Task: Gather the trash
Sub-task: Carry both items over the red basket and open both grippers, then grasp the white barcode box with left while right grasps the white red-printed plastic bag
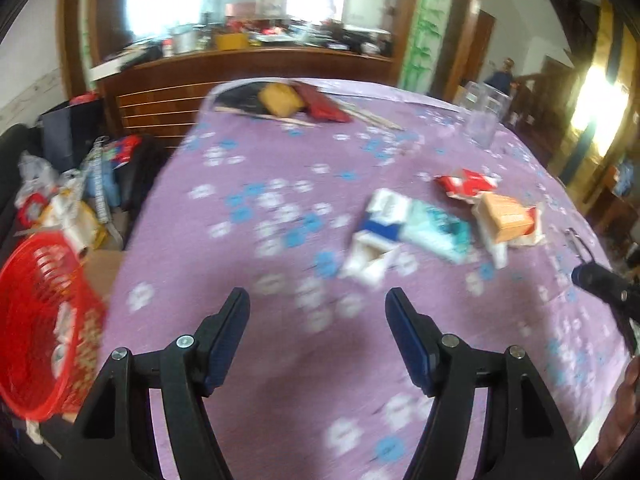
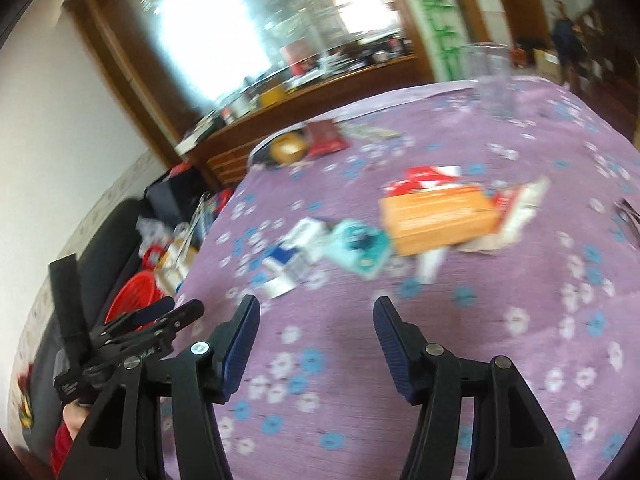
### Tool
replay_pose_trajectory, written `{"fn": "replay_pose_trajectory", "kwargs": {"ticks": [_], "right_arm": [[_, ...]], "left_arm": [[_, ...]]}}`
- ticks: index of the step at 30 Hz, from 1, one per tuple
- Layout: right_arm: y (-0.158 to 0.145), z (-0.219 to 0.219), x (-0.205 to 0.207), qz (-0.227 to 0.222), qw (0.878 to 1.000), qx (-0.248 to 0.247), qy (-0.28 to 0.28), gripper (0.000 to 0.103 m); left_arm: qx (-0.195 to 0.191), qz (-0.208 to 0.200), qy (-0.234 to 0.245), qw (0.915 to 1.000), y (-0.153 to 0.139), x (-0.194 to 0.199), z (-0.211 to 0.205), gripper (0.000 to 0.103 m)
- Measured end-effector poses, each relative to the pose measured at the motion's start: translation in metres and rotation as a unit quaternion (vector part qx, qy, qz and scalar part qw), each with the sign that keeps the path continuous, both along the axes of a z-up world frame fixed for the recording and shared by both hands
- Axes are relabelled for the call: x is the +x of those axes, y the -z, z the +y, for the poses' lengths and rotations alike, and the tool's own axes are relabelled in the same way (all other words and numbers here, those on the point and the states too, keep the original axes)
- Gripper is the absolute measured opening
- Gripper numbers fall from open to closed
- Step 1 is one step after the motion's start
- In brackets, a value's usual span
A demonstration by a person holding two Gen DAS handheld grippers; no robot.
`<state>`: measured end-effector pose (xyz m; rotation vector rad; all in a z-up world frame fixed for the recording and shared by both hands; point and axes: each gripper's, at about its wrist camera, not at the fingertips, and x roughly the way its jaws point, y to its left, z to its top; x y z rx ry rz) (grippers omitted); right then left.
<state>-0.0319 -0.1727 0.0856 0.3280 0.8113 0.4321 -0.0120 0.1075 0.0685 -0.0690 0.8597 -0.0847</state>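
Trash lies in a cluster on the purple flowered tablecloth [image 1: 248, 360]: a blue-and-white carton [image 1: 380, 232], a teal packet [image 1: 438, 230], an orange box [image 1: 506, 216] and a red-and-white wrapper [image 1: 466, 184]. A red mesh basket [image 1: 40, 320] sits off the table's left edge. My left gripper [image 1: 318, 300] is open and empty, short of the carton. My right gripper [image 2: 316, 308] is open and empty, short of the carton [image 2: 292, 256], teal packet [image 2: 360, 246] and orange box [image 2: 436, 216]. The left gripper shows in the right wrist view [image 2: 176, 312].
A clear glass [image 1: 482, 116] stands at the far right of the table. A yellow pouch [image 1: 280, 98], a dark red packet [image 1: 324, 104] and chopsticks [image 1: 372, 116] lie at the far edge. Bags and clutter [image 1: 80, 192] sit on the floor at left. A wooden cabinet [image 1: 240, 76] stands behind.
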Motion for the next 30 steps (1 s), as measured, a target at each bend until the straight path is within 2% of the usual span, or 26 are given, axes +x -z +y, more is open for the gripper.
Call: {"fn": "replay_pose_trajectory", "kwargs": {"ticks": [3, 8, 12, 15, 16, 17, 18, 19, 20, 23, 30], "right_arm": [[0.000, -0.030, -0.002, 0.000, 1.000, 0.014, 0.024, 0.064], [0.002, -0.067, -0.002, 0.006, 0.998, 0.034, 0.055, 0.065], [0.006, -0.090, -0.002, 0.013, 0.996, 0.046, 0.075, 0.065], [0.010, -0.104, 0.001, 0.020, 0.994, 0.054, 0.090, 0.066], [0.012, -0.110, 0.002, 0.024, 0.993, 0.058, 0.098, 0.066], [0.014, -0.116, 0.005, 0.030, 0.992, 0.062, 0.105, 0.066], [0.015, -0.120, 0.007, 0.033, 0.991, 0.065, 0.110, 0.066], [0.018, -0.123, 0.012, 0.039, 0.990, 0.066, 0.117, 0.066], [0.020, -0.126, 0.016, 0.043, 0.989, 0.069, 0.122, 0.066], [0.027, -0.132, 0.032, 0.064, 0.986, 0.082, 0.132, 0.066], [0.045, -0.134, 0.080, 0.105, 0.977, 0.068, 0.171, 0.066]], "left_arm": [[0.014, 0.005, 0.011, 0.9998, 0.000, 0.020, -0.021, 0.071], [0.084, 0.024, 0.015, 0.9960, 0.016, 0.064, -0.055, 0.072], [0.102, 0.048, 0.019, 0.9934, 0.033, 0.092, -0.062, 0.072], [0.103, 0.053, 0.028, 0.9928, 0.041, 0.103, -0.068, 0.072], [0.102, 0.057, 0.031, 0.9926, 0.044, 0.106, -0.070, 0.068], [0.101, 0.058, 0.032, 0.9927, 0.047, 0.107, -0.072, 0.062], [0.097, 0.062, 0.033, 0.9928, 0.049, 0.109, -0.073, 0.047], [0.090, 0.070, 0.035, 0.9929, 0.053, 0.110, -0.073, 0.039], [0.084, 0.073, 0.035, 0.9932, 0.055, 0.110, -0.073, 0.035], [0.079, 0.068, 0.030, 0.9941, 0.057, 0.104, -0.070, 0.033], [0.058, 0.023, 0.027, 0.9977, 0.040, 0.061, -0.058, 0.033]]}}
